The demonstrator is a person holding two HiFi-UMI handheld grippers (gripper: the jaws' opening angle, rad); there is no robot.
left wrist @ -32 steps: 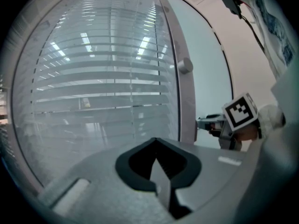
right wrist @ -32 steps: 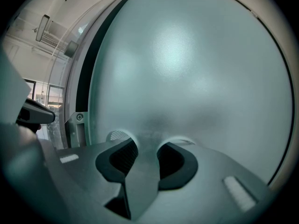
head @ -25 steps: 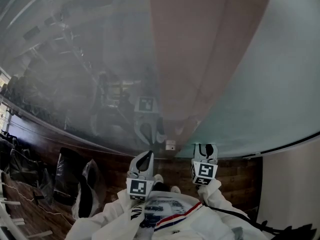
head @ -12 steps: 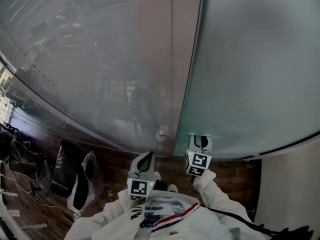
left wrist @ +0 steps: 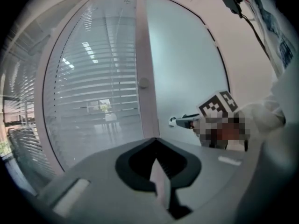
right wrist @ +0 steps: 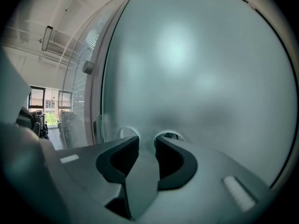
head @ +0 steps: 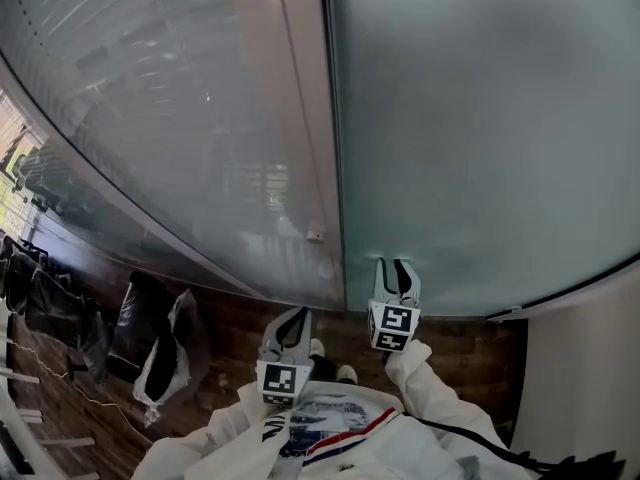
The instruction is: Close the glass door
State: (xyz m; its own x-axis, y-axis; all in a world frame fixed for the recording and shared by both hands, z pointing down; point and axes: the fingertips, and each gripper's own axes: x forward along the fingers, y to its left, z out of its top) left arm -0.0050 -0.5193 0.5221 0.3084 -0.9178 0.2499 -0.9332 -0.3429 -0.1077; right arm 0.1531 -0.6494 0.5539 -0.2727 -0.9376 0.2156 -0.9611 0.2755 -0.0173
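Note:
The frosted glass door (head: 480,118) fills the right half of the head view; its left edge lies close beside a narrow pale frame post (head: 305,118) that carries a small round knob (head: 315,236). My right gripper (head: 397,264) has its tips against the door's glass near the bottom left corner. In the right gripper view its jaws (right wrist: 147,138) stand a little apart, with nothing between them, right at the frosted pane (right wrist: 196,69). My left gripper (head: 293,315) hangs back from the glass, shut and empty (left wrist: 156,140). The left gripper view shows the right gripper (left wrist: 180,121) at the door (left wrist: 182,64).
A fixed glass pane with blinds behind it (head: 150,118) stands left of the post. Black bags (head: 150,343) lie on the wooden floor (head: 470,348) at the left. A white wall (head: 590,368) closes the right side.
The door's edge has slid left across the head view, and the wide brownish opening has narrowed to a thin strip by the post. The right gripper stayed on the glass.

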